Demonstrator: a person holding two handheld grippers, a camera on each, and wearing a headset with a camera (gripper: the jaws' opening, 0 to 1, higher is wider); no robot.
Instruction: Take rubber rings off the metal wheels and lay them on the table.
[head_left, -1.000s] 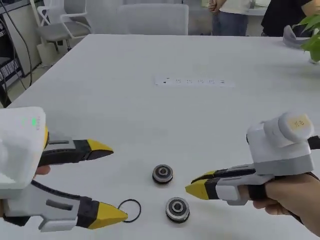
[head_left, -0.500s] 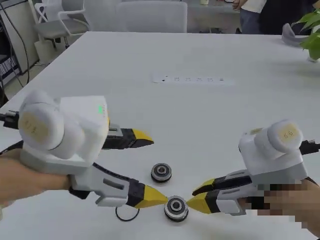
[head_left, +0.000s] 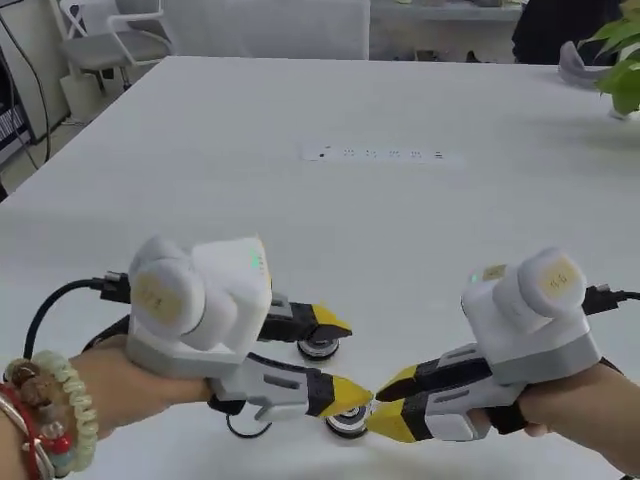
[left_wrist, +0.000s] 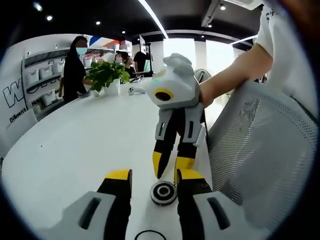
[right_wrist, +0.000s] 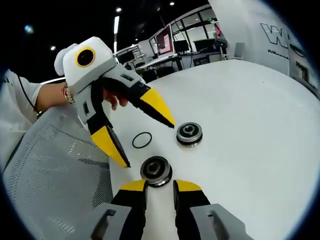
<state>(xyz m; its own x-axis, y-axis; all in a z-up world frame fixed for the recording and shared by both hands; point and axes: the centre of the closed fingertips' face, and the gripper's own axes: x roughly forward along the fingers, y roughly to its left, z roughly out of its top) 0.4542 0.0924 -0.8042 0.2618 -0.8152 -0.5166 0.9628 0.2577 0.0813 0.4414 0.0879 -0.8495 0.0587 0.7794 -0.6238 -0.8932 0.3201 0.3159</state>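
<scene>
Two metal wheels with black rubber rings lie on the white table (head_left: 420, 230). The near wheel (head_left: 348, 423) (left_wrist: 163, 193) (right_wrist: 156, 170) sits between the tips of both grippers. My left gripper (head_left: 355, 360) (left_wrist: 155, 176) is open, and its jaws straddle this wheel without touching it. From the opposite side my right gripper (head_left: 388, 398) (right_wrist: 161, 186) points at the same wheel, its jaws a little apart and the wheel just ahead of the tips. The far wheel (head_left: 318, 347) (right_wrist: 189, 133) is partly hidden under the left gripper's upper jaw. One loose rubber ring (head_left: 248, 428) (right_wrist: 142, 139) lies flat beside the wheels.
A white power strip (head_left: 375, 153) lies at mid-table. At the far right corner stand a green plant (head_left: 622, 70) (left_wrist: 102, 75) and a grey object (head_left: 580, 70). Office chairs (head_left: 110, 40) stand beyond the far edge. A mesh chair back (left_wrist: 255, 150) is close beside the grippers.
My left gripper has swung right and inward from the loose ring to the near wheel. The right gripper has edged in to meet it. The head camera has tilted down.
</scene>
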